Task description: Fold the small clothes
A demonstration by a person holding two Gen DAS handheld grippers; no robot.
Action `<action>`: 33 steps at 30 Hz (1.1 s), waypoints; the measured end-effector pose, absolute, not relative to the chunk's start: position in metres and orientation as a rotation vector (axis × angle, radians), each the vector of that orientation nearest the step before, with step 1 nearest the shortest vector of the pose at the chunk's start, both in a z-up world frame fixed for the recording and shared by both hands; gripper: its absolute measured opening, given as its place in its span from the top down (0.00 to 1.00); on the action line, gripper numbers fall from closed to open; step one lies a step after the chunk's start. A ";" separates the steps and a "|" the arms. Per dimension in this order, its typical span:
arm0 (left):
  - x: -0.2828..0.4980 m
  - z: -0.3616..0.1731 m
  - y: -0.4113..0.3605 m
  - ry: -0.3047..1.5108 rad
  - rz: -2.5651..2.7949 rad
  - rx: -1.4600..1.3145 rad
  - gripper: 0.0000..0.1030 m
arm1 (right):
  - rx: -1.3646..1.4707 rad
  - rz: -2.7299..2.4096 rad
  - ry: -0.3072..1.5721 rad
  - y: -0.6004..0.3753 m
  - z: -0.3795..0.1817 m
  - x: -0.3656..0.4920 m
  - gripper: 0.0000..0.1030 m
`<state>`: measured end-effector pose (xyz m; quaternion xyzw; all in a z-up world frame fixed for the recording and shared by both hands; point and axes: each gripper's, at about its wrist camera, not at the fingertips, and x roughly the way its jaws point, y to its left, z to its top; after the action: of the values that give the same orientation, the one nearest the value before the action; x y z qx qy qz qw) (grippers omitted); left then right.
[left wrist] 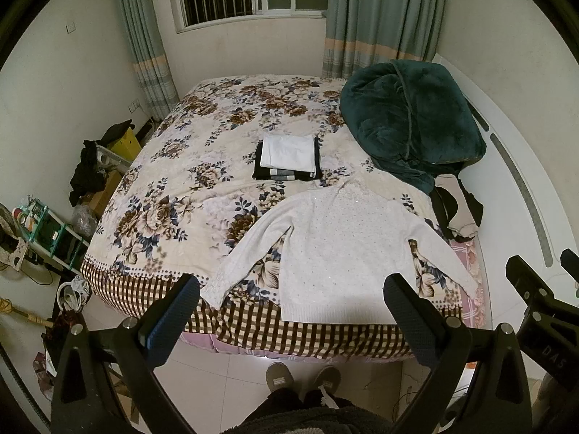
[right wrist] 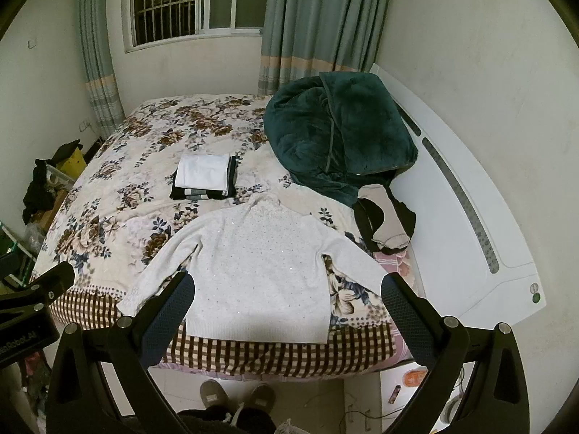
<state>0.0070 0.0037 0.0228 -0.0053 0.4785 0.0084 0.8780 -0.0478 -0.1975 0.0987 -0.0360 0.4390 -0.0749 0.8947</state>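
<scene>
A white long-sleeved sweater lies flat on the near edge of the floral bedspread, sleeves spread to both sides, hem toward me. Behind it sits a folded stack, white cloth on top of black and grey pieces. My left gripper hangs open above the bed's near edge, nothing between its fingers. My right gripper is likewise open and empty, held over the sweater's hem. Each gripper's body shows at the edge of the other's view.
A dark green plush blanket is heaped at the back right, with a crumpled black and beige garment beside it. The white headboard runs along the right. Clutter and a shelf stand left. A person's slippers are on the floor.
</scene>
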 end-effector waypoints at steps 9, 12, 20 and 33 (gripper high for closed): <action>0.015 0.029 0.005 0.997 0.015 -0.014 0.00 | -0.075 -0.156 0.914 -0.198 0.102 -0.042 0.00; 0.018 0.030 0.005 0.996 0.017 -0.010 0.00 | -0.066 -0.159 0.918 -0.199 0.102 -0.037 0.00; 0.071 -0.005 0.013 0.905 0.081 0.051 0.00 | 0.119 -0.271 0.985 -0.258 0.054 -0.004 0.00; 0.205 -0.208 -0.055 1.131 0.145 0.054 0.00 | 0.510 -0.858 1.185 -0.534 -0.197 0.042 0.56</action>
<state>0.2051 -0.0549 -0.2077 0.0255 0.5353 0.0684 0.8415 0.0415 -0.5343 -0.1966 0.2303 0.5348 -0.3873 0.7148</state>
